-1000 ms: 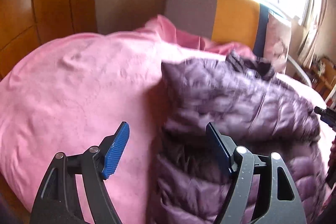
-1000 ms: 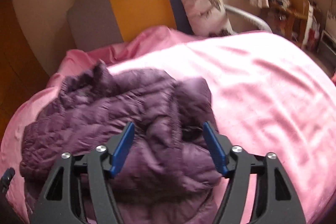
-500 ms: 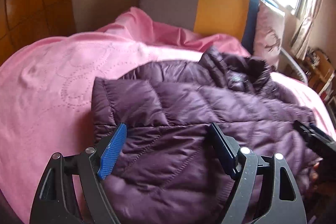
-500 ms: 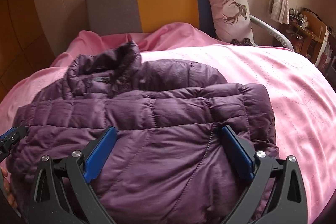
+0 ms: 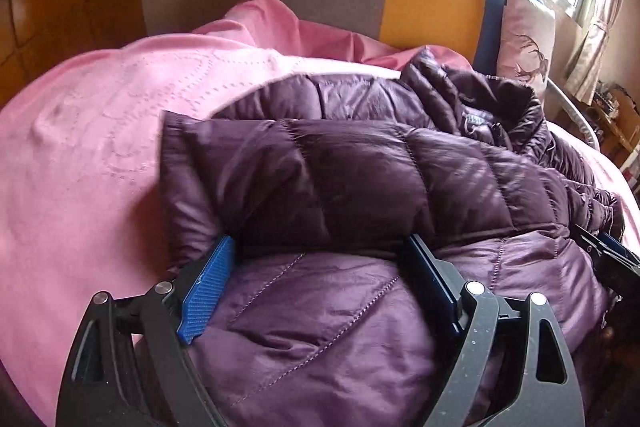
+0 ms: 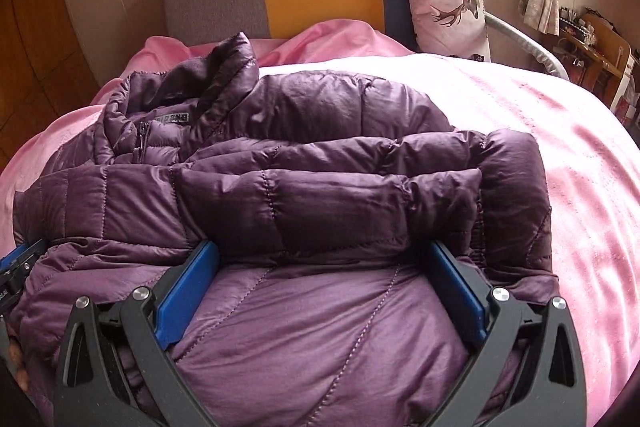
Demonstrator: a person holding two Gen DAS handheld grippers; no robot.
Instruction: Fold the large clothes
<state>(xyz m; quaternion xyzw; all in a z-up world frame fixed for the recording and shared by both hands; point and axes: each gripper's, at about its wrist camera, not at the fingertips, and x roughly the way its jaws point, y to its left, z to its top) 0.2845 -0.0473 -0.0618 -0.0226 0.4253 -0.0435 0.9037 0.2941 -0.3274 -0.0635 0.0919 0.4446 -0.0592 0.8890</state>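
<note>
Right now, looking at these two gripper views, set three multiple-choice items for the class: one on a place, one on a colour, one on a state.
1. Where does the jacket lie?
A. on the pink bedspread
B. on a chair
C. on the floor

2. What colour are the gripper pads?
A. red
B. blue
C. green

3. How do the right gripper jaws stand?
A. shut tight
B. wide open, jacket fabric between them
C. out of view

Answers: 1 A, pink bedspread shows on both sides of the jacket. 2 B, both wrist views show blue pads. 3 B, the jaws have just been opening and stand far apart over the fabric.
</note>
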